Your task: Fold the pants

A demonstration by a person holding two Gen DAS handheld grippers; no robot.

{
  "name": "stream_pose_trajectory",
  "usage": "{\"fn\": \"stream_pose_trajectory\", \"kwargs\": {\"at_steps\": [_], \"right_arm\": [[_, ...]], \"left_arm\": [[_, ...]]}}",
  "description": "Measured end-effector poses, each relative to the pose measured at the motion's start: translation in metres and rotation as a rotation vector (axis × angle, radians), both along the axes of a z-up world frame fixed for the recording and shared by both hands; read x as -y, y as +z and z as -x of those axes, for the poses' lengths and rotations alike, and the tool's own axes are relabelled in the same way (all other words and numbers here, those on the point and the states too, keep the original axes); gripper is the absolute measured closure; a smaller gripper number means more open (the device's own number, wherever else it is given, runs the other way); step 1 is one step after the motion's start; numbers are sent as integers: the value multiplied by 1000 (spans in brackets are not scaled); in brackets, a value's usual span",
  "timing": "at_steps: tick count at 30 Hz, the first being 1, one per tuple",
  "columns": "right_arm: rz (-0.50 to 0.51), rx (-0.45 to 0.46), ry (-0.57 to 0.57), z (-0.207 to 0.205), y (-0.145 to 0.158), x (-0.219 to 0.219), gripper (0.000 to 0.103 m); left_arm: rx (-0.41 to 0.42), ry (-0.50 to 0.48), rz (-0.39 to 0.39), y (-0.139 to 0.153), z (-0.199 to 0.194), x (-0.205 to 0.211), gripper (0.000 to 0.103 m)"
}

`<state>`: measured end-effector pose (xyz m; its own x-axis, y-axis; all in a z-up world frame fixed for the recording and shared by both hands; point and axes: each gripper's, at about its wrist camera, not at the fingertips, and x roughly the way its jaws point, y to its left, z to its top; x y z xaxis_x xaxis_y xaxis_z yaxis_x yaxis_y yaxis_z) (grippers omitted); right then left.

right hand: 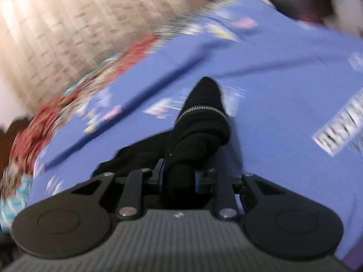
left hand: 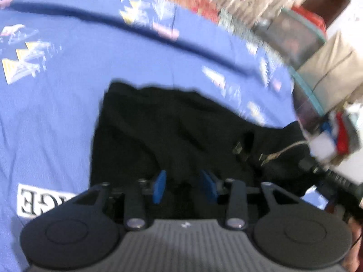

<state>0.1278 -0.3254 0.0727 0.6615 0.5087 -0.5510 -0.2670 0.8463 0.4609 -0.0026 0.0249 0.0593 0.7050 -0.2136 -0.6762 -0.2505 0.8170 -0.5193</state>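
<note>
The black pants (left hand: 172, 131) lie bunched on a blue printed bedsheet (left hand: 56, 117). My left gripper (left hand: 185, 187) hovers just over their near edge; its blue pads (left hand: 160, 185) stand apart with only cloth below them, so it is open. In the right wrist view my right gripper (right hand: 181, 176) is shut on a rolled fold of the pants (right hand: 199, 127), which carries a metal zipper (right hand: 199, 110) and sticks forward above the sheet (right hand: 283, 104). The right gripper also shows at the right edge of the left wrist view (left hand: 329, 174), blurred.
The bed's patterned red and teal cover (right hand: 45, 122) hangs at the edge. A tiled floor (right hand: 68, 22) lies beyond it. A teal-rimmed box (left hand: 299, 43) and beige furniture (left hand: 333, 68) stand at the right. Both views are motion-blurred.
</note>
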Motion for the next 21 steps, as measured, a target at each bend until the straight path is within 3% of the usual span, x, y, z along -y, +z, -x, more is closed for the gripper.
{"fn": "stream_pose_trajectory", "kwargs": {"at_steps": [1,4,8,11,13,15,17,21], "right_arm": [[19,34,40,5,8,-13,78],[61,131,169,19,30,-56,78],[127,221,399,43,41,-128,78],[232,224,556,59,23,-183,77],[299,159,682,62,-7,-214,71],[361,195,738,74,-24,-226,57],[371,268,781,85,-15,-223,37],[274,302,764,74,13,-188,36]], "left_arm": [[29,19,1,8,5,-6,54],[91,81,20,22,19,-27,51],[88,177,53,15,37,-54,50],[33,222,107,-4,48,-70,50],[-11,241,118,-18,53,-72,50],[-30,241,130,-26,55,-74,50],[-26,235,153,-31,58,-75,50],[-19,219,162,-32,49,-78,48]]}}
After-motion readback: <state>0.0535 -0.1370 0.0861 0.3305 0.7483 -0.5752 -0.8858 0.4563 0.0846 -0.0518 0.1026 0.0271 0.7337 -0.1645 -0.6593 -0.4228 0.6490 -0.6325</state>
